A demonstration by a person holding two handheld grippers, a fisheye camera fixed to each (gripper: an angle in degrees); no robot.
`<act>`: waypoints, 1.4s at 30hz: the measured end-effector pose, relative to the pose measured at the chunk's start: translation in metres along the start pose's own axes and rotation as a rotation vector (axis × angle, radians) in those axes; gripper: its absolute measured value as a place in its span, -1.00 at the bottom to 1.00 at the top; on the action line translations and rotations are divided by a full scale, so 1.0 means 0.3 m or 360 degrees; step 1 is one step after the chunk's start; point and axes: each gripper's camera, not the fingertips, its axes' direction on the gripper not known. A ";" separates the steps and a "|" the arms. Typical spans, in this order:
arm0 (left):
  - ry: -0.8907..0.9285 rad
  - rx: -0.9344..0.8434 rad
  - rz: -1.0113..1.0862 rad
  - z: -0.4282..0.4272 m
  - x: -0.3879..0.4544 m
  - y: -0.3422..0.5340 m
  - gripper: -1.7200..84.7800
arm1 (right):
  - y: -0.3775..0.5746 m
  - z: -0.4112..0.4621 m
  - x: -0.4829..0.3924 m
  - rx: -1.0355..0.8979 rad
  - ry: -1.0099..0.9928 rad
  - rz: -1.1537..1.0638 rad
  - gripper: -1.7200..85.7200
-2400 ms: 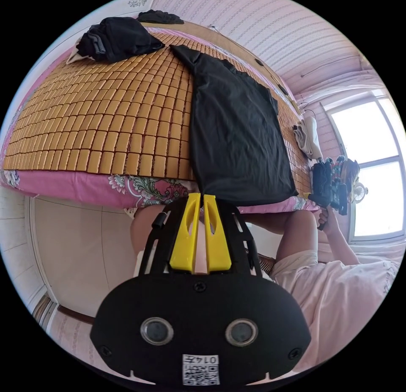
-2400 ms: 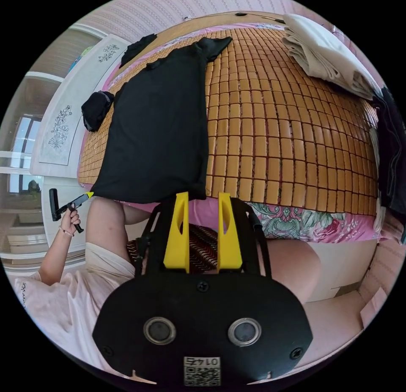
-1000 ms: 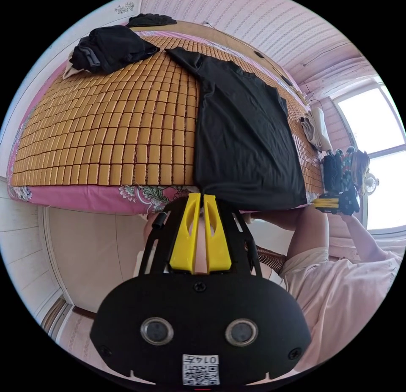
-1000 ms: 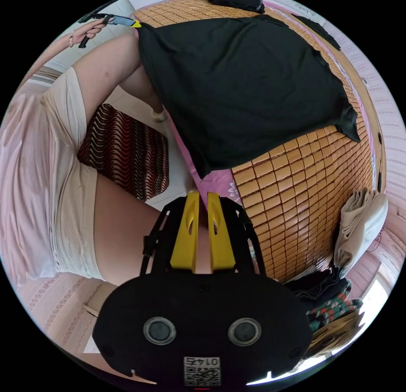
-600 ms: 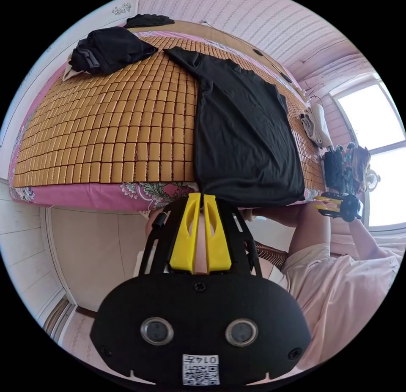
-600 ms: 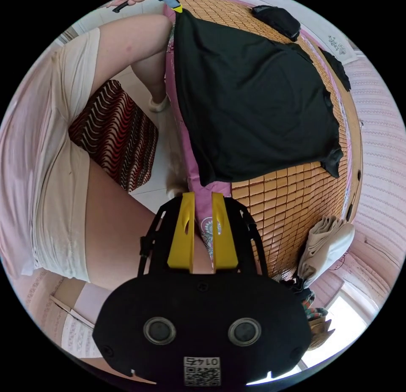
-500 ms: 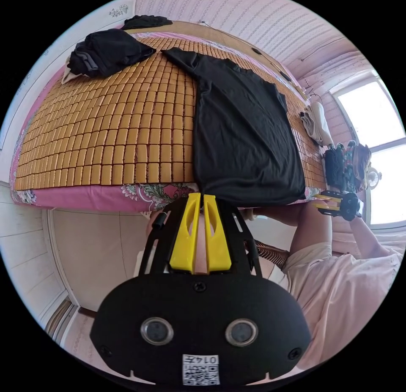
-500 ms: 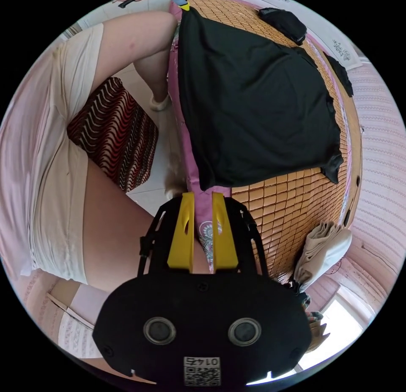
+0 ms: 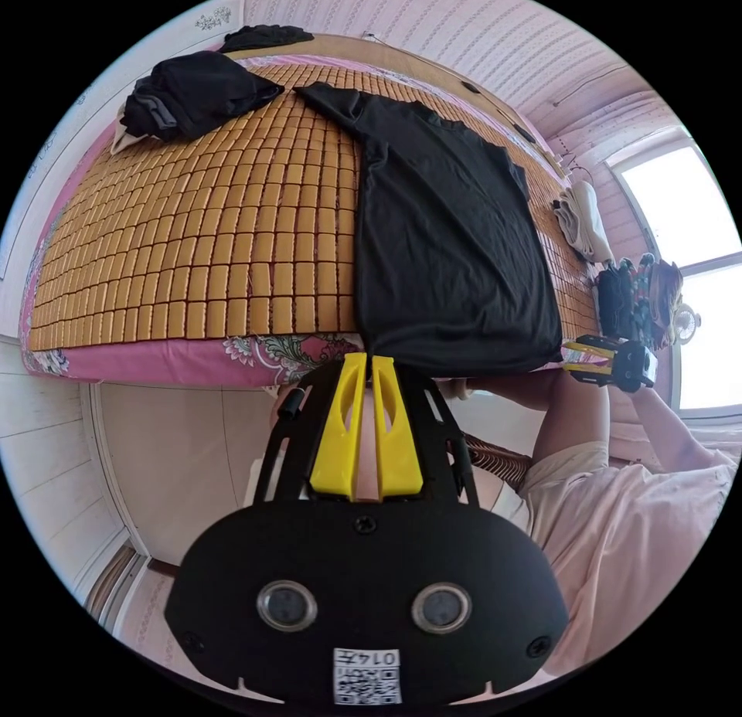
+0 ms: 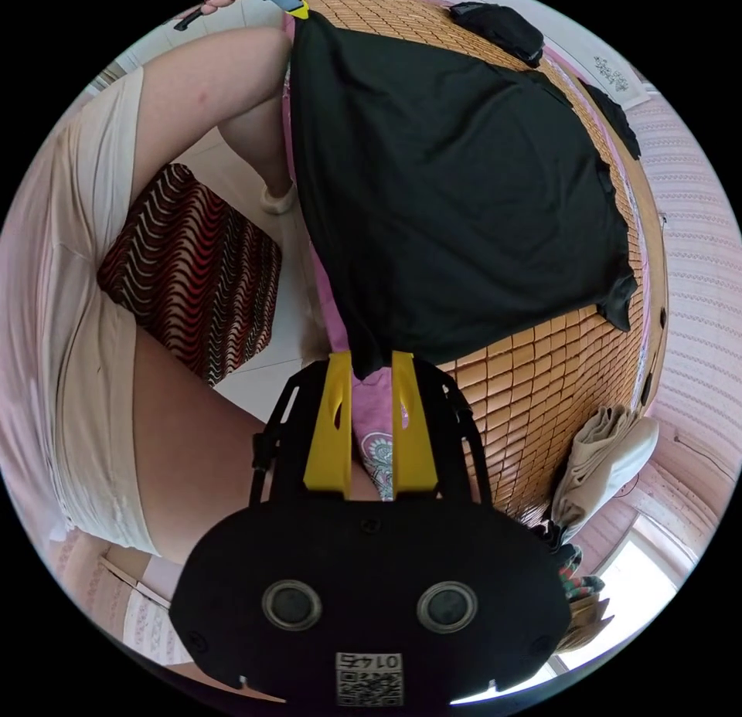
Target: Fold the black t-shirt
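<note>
The black t-shirt [image 9: 444, 230] lies flat and face down on a bamboo mat [image 9: 201, 238] covering the bed, hem at the near edge. My left gripper [image 9: 369, 359] is shut on one hem corner at the bed's edge. It also appears in the right gripper view as the left gripper [image 10: 296, 6], pinching that same corner of the t-shirt [image 10: 456, 184]. My right gripper [image 10: 369, 359] is open, and the other hem corner lies between its jaws without being pressed. From the left gripper view the right gripper [image 9: 581, 358] sits right beside that corner.
A heap of dark clothes [image 9: 193, 91] and another dark garment [image 9: 263, 35] lie at the far side of the mat. Folded white cloth [image 10: 610, 454] and a clothes stack [image 9: 634, 292] sit near the window. The person's legs and a red-black patterned stool [image 10: 193, 269] stand by the bed.
The right gripper came in to the free hem corner and its jaws widened around it. The left gripper kept its hold on its corner.
</note>
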 end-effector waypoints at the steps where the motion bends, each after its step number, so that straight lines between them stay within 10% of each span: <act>1: 0.0000 -0.0001 -0.0001 -0.001 -0.001 0.001 -0.98 | 0.007 -0.001 0.004 -0.0005 0.0009 0.0001 -0.80; 13: -0.0006 -0.0023 -0.0006 -0.016 -0.012 0.024 -0.98 | 0.229 -0.174 0.273 0.0047 -0.0068 0.0360 -0.93; 21: 0.0047 0.0041 -0.0036 -0.060 -0.028 0.054 -0.98 | 0.746 -0.347 0.694 0.0676 -0.1074 0.1553 -0.96; 29: 0.0111 0.0059 -0.0054 -0.095 -0.042 0.098 -0.98 | 0.888 -0.275 0.787 0.0652 -0.1802 0.2093 -0.95; 36: 0.0116 0.0070 -0.0064 -0.122 -0.067 0.139 -0.98 | 0.728 -0.503 0.782 0.0094 -0.0767 0.1613 -0.96; 42: 0.0137 0.0063 -0.0070 -0.121 -0.087 0.154 -0.98 | 0.648 -0.553 0.796 0.0109 -0.0666 0.1312 -0.87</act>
